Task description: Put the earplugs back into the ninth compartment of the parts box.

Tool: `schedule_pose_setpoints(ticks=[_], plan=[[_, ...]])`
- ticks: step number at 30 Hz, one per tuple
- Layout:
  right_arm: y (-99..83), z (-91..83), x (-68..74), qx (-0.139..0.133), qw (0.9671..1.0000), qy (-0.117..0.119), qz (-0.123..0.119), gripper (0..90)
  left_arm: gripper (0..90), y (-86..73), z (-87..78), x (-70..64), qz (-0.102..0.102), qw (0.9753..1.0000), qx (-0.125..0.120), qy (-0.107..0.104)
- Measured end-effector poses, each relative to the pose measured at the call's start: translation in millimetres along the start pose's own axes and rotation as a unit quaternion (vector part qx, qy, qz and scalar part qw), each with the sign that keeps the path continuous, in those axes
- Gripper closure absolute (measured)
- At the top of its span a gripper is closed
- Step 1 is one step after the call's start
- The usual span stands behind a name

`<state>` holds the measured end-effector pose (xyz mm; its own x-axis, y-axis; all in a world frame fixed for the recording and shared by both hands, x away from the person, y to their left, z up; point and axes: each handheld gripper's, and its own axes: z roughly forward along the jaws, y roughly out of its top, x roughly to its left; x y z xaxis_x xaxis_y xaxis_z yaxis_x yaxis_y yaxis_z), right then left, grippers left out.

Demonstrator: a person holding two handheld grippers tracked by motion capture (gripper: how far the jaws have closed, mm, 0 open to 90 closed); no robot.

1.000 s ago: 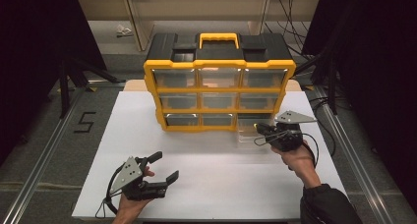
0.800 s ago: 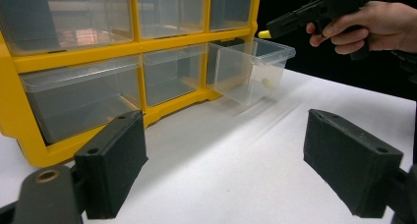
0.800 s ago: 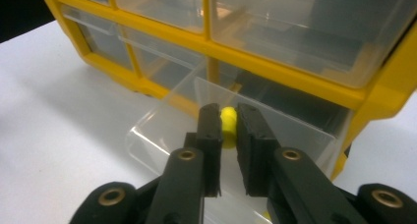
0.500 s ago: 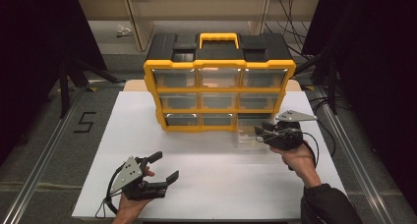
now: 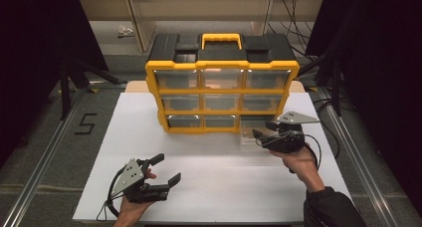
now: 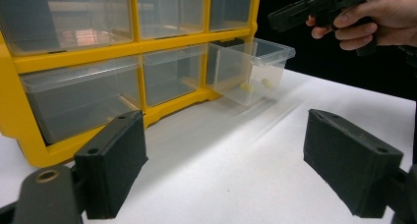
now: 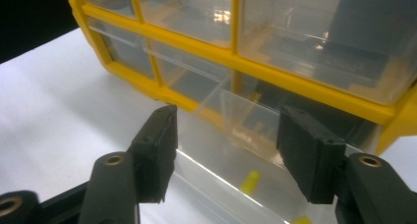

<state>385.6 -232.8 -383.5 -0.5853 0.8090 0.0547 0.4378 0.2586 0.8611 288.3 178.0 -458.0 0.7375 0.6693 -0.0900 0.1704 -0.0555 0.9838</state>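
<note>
The pulled-out clear drawer [image 7: 246, 184] lies directly below the right hand-held gripper [image 7: 226, 150], whose jaws are spread wide. The left hand-held gripper [image 5: 161, 170] (also wide open) is held well apart.

Bench [image 5: 149, 137]: white top, on a metal frame.
Floor marking [image 5: 85, 123]: black "5" on grey floor, left of bench.
Cables [image 5: 293, 10]: dark, hanging at rear right.
Crumpled scrap [image 5: 125, 31]: pale, on floor behind bench.

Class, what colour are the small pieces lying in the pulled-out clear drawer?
Yellow. The pieces in the drawer show best in the right gripper view.
</note>
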Motion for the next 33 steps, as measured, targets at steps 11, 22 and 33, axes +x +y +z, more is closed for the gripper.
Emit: schedule_pose_setpoints(ticks=[11,22,33], plan=[[4.1,-2.5,19.6,-0.016,0.9996,0.016,-0.014,38.1,15.9,0.2,-0.4,-0.1,0.0,1.0,0.0,0.0],[4.9,-2.4,40.9,-0.031,0.9982,0.043,-0.028,35.7,15.9,0.2,-0.6,0.0,0.0,1.0,-0.001,0.0],[5.1,-4.5,57.7,-0.046,0.9959,0.068,-0.039,33.5,15.9,0.2,-0.6,-0.1,-0.001,1.0,-0.001,0.0]])
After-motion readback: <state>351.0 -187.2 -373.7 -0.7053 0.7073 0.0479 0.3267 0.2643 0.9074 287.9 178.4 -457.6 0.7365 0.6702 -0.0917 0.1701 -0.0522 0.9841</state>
